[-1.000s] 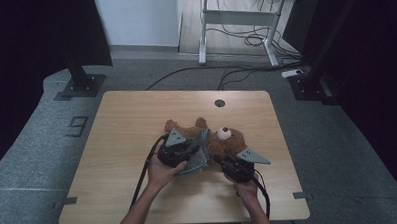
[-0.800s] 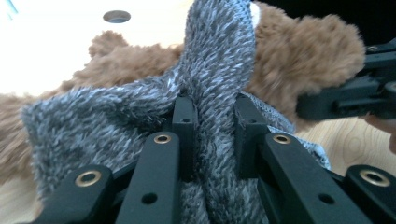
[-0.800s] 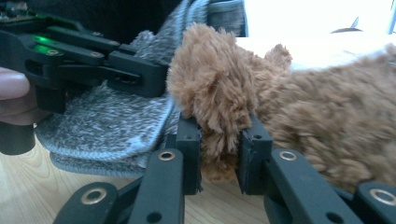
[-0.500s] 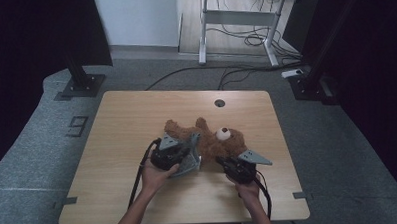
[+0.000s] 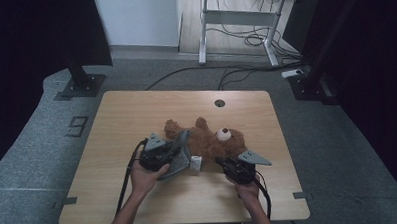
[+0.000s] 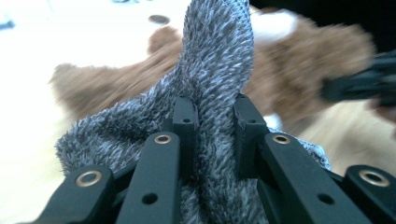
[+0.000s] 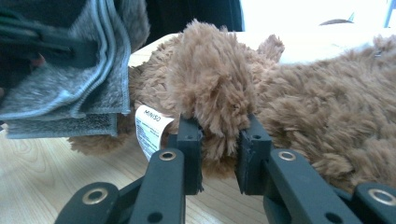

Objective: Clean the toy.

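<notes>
A brown teddy bear (image 5: 207,139) lies on its back on the wooden table (image 5: 136,114), its white muzzle turned to the right. My left gripper (image 5: 175,153) is shut on a fold of fuzzy grey cloth (image 5: 181,162) held against the bear's left side. In the left gripper view the cloth (image 6: 219,56) rises between the jaws of the left gripper (image 6: 215,109), with the bear (image 6: 299,79) blurred behind. My right gripper (image 7: 219,135) is shut on one furry limb of the bear (image 7: 215,88). A white label (image 7: 150,126) hangs beside that limb, and the grey cloth (image 7: 70,98) shows at the left.
A round cable hole (image 5: 219,102) sits near the table's far edge. Black stand bases rest on the floor at the far left (image 5: 80,86) and far right (image 5: 305,85). A white-legged desk (image 5: 233,20) with cables under it stands behind.
My left gripper has pulled the grey cloth to the left, along the bear's body. The right gripper has held its place on the bear's limb.
</notes>
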`<state>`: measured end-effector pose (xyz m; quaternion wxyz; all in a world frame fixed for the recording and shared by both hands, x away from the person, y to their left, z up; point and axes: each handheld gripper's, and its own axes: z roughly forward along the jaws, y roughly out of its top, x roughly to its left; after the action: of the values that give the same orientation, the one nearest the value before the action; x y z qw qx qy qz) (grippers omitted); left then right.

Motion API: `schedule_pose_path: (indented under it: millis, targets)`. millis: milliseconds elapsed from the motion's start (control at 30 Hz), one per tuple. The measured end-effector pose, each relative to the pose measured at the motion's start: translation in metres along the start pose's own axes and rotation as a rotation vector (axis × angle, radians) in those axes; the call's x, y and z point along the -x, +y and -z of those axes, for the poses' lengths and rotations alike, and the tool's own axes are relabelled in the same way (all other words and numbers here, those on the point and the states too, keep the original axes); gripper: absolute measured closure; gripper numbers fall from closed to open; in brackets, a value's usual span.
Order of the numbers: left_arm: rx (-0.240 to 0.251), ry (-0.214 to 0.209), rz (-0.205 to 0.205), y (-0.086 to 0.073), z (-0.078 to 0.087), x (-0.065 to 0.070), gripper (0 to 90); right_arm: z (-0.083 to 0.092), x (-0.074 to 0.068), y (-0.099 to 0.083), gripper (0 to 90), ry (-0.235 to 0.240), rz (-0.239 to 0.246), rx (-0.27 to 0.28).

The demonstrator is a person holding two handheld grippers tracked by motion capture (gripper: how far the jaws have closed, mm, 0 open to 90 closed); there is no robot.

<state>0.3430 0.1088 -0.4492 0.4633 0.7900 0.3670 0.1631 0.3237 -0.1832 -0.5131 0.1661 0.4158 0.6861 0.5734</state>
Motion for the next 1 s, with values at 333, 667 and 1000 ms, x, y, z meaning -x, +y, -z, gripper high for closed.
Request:
schedule_pose_path:
  millis: [333, 667, 1000]
  targets:
    - [-0.088, -0.044, -0.057, 0.009, -0.063, 0.045, 74.3, 0.001, 0.002, 0.0, 74.4, -0.003, -0.008, -0.002]
    - [-0.048, 0.004, -0.021, -0.014, -0.029, 0.014, 74.7, 0.006, 0.005, -0.002, 74.6, 0.006, -0.02, -0.004]
    - [-0.074, 0.096, 0.105, -0.051, 0.002, -0.042, 74.3, 0.006, 0.005, -0.002, 74.7, 0.009, -0.021, -0.004]
